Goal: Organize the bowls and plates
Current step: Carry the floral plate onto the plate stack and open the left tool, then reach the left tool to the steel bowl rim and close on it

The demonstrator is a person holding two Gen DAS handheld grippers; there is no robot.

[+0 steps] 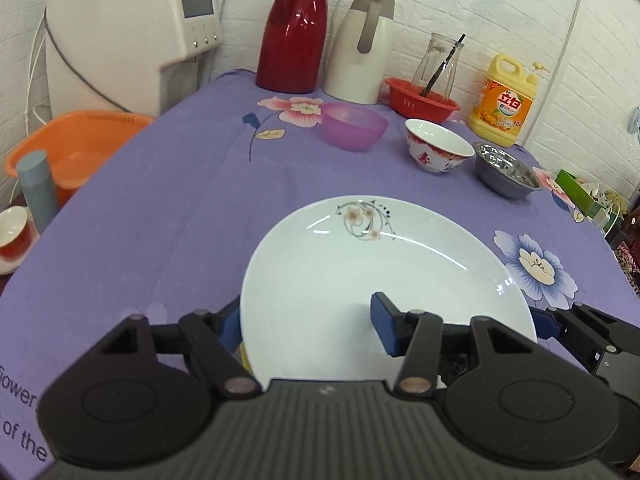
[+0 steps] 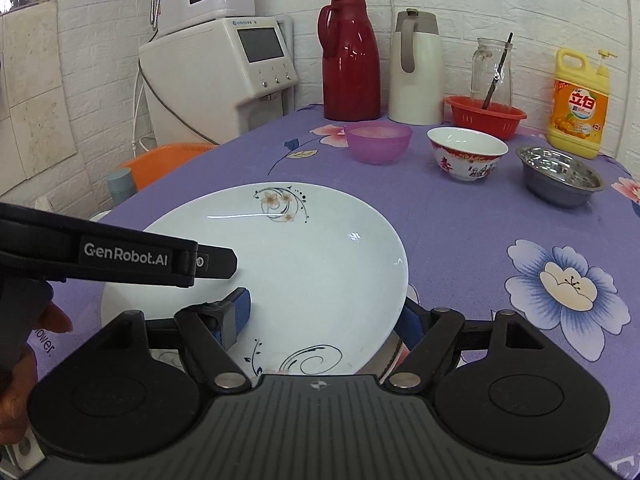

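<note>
plate (image 1: 352, 280): round, glossy white china with a flower print, over the purple cloth bench (image 1: 160, 208)
my left jaws (image 1: 310, 326): gripping its near rim
my right jaws (image 2: 324, 316): clamped on its rim too
bowls: frosted purple plastic bowl (image 2: 378, 142); china bowl (image 2: 466, 152); steel bowl (image 2: 560, 176); lined up behind

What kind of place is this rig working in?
Likely a home kitchen or dining corner: a table under a purple floral cloth, thermos jugs by a white brick wall, dish soap, and a countertop water dispenser.
</note>
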